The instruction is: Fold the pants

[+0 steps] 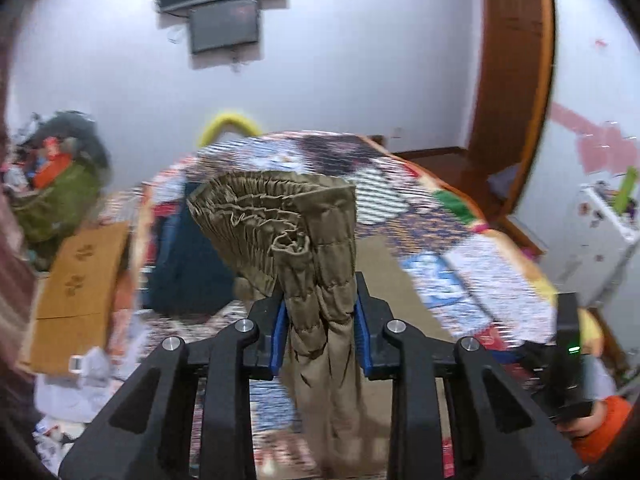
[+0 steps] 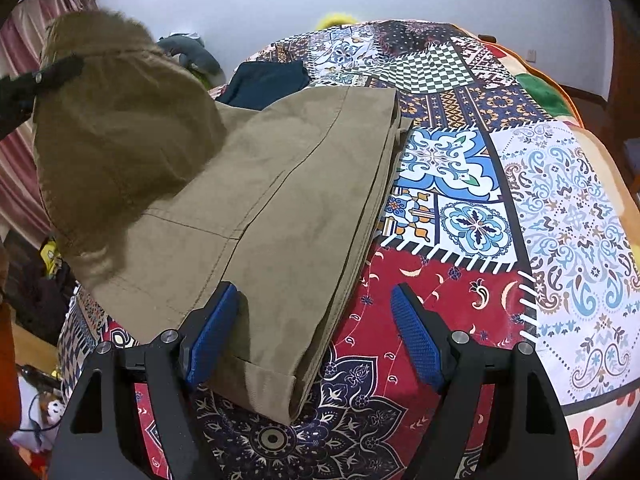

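The left hand-held gripper [image 1: 320,320] is clamped on the gathered elastic waistband of the khaki pants [image 2: 260,200], soft, limp cloth best held at waist and hem. Only the right view shows them doubled lengthwise on the patchwork bedspread [image 2: 560,220], waist end lifted, with the right hand-held gripper [image 2: 316,336] wide open over the hem, gripping nothing.
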`<state>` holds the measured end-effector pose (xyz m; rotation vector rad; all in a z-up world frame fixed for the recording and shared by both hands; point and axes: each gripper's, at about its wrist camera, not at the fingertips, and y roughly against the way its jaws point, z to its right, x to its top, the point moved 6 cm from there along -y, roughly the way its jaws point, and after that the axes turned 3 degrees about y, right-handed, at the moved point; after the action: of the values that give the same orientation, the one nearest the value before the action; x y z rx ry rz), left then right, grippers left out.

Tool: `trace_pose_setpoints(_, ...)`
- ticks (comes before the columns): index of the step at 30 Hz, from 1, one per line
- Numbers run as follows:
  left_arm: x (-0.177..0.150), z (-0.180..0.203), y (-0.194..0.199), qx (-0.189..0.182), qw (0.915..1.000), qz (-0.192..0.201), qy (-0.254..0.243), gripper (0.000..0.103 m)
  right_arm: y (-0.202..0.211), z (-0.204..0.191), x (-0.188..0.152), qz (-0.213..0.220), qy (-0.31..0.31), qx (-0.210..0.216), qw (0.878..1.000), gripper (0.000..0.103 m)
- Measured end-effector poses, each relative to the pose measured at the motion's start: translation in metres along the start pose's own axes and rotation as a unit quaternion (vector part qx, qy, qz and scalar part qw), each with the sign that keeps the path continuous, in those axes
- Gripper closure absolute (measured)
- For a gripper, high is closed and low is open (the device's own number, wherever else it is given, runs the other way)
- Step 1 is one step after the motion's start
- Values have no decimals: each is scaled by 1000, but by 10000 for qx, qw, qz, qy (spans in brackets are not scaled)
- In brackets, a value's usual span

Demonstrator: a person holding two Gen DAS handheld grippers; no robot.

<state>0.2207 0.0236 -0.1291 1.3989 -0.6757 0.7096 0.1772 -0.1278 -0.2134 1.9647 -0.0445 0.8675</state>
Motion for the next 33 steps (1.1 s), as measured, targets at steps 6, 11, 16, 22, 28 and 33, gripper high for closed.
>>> trace_pose_setpoints(6,-8,32,-19,-962,9942,-467,144,75,0,1,-1,24,-61,20,10000,27)
trace_pose_setpoints(11,-21,53,-39,-1303,9875,-874,140,75,0,1,-1,37,-56,11,10000,27)
trace_pose_setpoints(16,-39,74,-50,-1396,9821,-1261,-126,74,0,2,-1,43,-73,26,10000,27)
trace_pose_setpoints(22,-51,84,-44,-1716,9725,-1551,-284,54,0,1,-1,49,-78,25,10000,27)
trace_pose_setpoints(28,-32,56,-34,-1362,9831,-1206,-192,34,0,1,-2,51,-136,82,9999,27)
trace_pose_setpoints(33,-5,16,-53,-450,9943,-895,-368,24,2,-1,-2,63,-109,46,9999,27)
